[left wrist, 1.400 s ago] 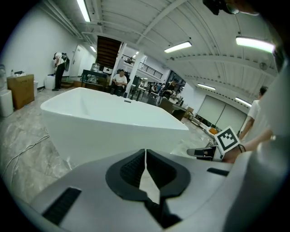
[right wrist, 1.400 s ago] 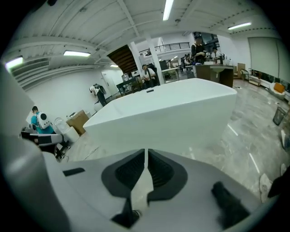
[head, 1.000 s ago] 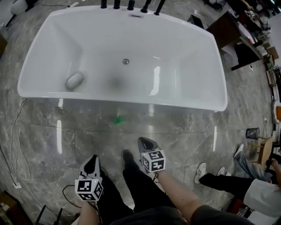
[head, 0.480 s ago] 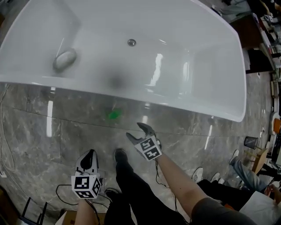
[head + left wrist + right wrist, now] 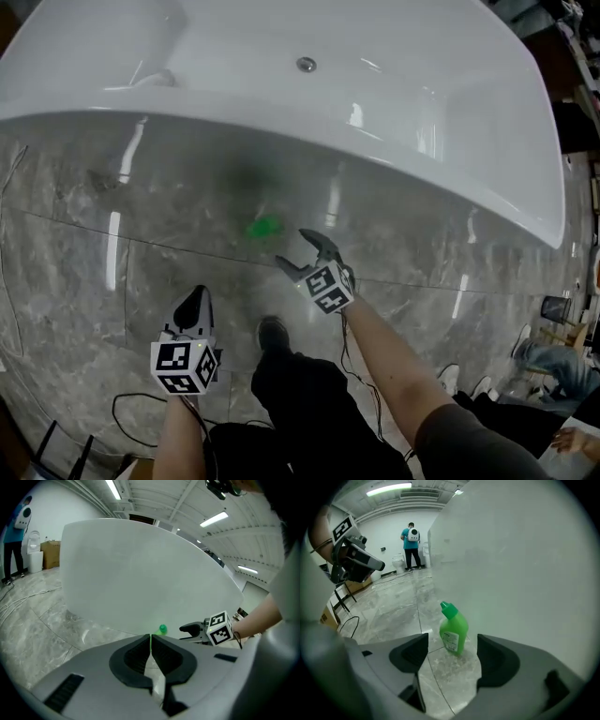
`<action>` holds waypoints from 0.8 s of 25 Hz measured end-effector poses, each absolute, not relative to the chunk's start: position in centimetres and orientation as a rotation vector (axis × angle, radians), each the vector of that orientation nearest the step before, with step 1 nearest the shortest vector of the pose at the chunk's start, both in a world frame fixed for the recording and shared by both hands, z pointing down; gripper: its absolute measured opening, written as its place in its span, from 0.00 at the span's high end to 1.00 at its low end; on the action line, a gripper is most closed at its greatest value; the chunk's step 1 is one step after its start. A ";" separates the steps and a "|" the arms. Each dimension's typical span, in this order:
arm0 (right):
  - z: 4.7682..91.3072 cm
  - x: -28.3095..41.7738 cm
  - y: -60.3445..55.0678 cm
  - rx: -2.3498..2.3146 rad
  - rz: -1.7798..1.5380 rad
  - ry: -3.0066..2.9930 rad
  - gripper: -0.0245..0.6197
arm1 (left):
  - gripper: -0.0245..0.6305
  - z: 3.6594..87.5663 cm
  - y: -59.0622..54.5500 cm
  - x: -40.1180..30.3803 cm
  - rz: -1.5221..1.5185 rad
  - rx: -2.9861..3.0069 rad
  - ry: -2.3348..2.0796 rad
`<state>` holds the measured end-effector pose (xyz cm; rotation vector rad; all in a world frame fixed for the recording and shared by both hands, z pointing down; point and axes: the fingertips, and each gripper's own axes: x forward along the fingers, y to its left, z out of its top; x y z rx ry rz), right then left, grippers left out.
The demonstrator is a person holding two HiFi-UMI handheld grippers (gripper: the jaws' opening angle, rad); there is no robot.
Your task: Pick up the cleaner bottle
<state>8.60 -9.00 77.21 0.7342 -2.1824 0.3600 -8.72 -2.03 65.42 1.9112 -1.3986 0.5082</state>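
Note:
The green cleaner bottle [image 5: 264, 226] stands upright on the grey marble floor, close to the outer wall of the white bathtub [image 5: 403, 103]. In the right gripper view the bottle [image 5: 453, 628], with its green cap and white label, stands just ahead of the gap of my right gripper [image 5: 452, 656]. Its jaws have just been opening and now stand wide, with nothing between them and no pad on the bottle. In the head view the right gripper [image 5: 298, 251] is just right of the bottle. My left gripper [image 5: 197, 298] is shut and empty, lower left of it.
My own legs and a black shoe [image 5: 274, 333] are between the two arms. Black cables [image 5: 141, 412] lie on the floor at the lower left. A person in a teal shirt [image 5: 411, 543] stands far off. The tub wall [image 5: 525, 573] rises right behind the bottle.
Both grippers have come down towards the floor. The right gripper has rolled, opened from shut to wide, and moved close to the green bottle. The tub has slid up in the head view.

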 end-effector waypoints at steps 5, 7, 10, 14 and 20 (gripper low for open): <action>81.4 7.8 -10.1 0.738 0.303 -2.219 0.49 | 0.93 69.5 -2.3 -9.0 0.499 2.002 -1.391; 82.8 7.4 -11.0 0.753 0.261 -2.234 0.49 | 0.93 71.2 -2.8 -9.4 0.467 2.022 -1.400; 84.6 6.9 -11.9 0.757 0.231 -2.277 0.49 | 0.93 73.8 -3.7 -9.5 0.456 2.053 -1.408; 86.8 6.2 -12.3 0.667 0.152 -2.335 0.48 | 0.93 76.5 -5.4 -9.6 0.456 2.093 -1.420; 88.2 4.2 -12.7 0.408 -0.035 -2.408 0.48 | 0.93 79.1 -7.2 -10.0 0.481 2.138 -1.437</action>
